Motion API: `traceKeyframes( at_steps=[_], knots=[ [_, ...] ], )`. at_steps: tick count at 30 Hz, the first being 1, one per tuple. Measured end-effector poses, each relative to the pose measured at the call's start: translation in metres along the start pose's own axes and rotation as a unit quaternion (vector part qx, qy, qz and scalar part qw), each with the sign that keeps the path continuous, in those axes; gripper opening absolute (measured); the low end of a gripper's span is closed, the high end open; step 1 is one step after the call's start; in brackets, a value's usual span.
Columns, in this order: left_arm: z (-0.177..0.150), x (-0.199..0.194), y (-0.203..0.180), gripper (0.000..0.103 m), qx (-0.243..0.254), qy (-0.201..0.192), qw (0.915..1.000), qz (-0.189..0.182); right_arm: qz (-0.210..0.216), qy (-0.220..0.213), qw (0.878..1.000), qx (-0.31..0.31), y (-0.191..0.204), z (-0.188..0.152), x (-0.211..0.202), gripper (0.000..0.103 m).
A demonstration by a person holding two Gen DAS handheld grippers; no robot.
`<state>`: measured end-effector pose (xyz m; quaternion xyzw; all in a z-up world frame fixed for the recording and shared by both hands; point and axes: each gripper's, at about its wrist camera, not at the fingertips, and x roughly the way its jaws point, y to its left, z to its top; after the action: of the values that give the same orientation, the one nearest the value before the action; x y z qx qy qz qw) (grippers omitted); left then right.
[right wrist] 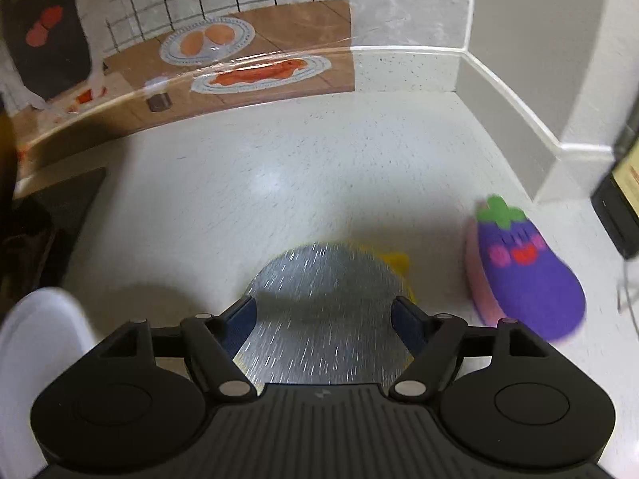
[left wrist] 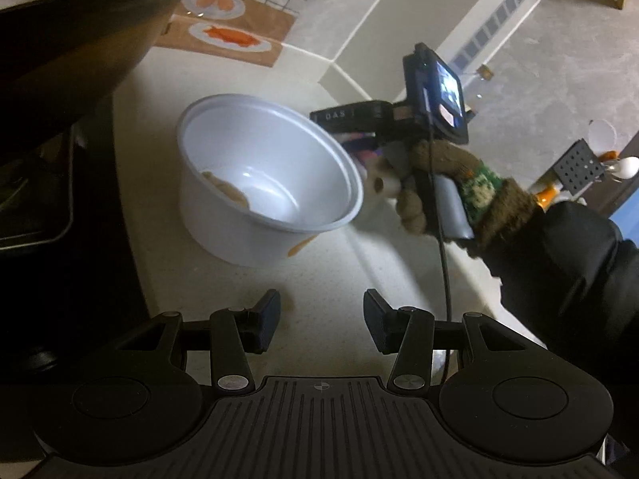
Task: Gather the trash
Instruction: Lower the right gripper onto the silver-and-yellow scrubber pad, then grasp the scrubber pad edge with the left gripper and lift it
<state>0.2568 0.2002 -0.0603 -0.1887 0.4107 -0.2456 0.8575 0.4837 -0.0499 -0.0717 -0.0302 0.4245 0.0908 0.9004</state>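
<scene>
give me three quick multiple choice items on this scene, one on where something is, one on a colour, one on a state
1. In the right wrist view, the eggplant toy lies
A. right of the gripper
B. left of it
C. inside the bowl

2. The bowl is
A. red
B. white
C. black

3. The left gripper is
A. shut on the bowl
B. shut on nothing
C. open and empty

Answers:
1 A, the toy sits on the counter to the right of the right gripper.
2 B, its wall and inside are white.
3 C, the fingers stand apart with only counter between them.
</scene>
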Motion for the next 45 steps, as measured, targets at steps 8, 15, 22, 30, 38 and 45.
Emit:
traceKeyframes(
  at_steps=[8, 15, 22, 30, 38, 45],
  knots=[
    [0.005, 0.005, -0.010, 0.051, -0.001, 0.011, 0.9999, 0.004, 0.037, 0.013, 0.999, 0.026, -0.014, -0.002, 0.016, 0.098],
    [0.010, 0.015, -0.021, 0.051, -0.009, 0.009, 0.9999, 0.000, 0.051, 0.018, 0.999, 0.003, -0.013, -0.018, -0.016, 0.053],
    [0.000, 0.024, -0.032, 0.051, -0.018, 0.006, 0.9995, -0.024, 0.105, 0.060, 0.990, 0.067, -0.029, -0.060, -0.065, 0.013],
    [-0.001, 0.040, -0.042, 0.051, -0.008, 0.017, 0.9994, -0.028, 0.130, 0.059, 0.983, 0.114, -0.039, -0.122, -0.122, 0.011],
    [-0.007, 0.052, -0.064, 0.051, 0.021, 0.036, 0.9982, -0.043, 0.108, 0.050, 0.980, 0.156, -0.061, -0.166, -0.141, 0.011],
    [-0.010, 0.058, -0.074, 0.051, 0.037, 0.042, 0.9979, -0.032, 0.073, 0.011, 0.984, 0.161, -0.067, -0.174, -0.157, 0.021]
  ],
)
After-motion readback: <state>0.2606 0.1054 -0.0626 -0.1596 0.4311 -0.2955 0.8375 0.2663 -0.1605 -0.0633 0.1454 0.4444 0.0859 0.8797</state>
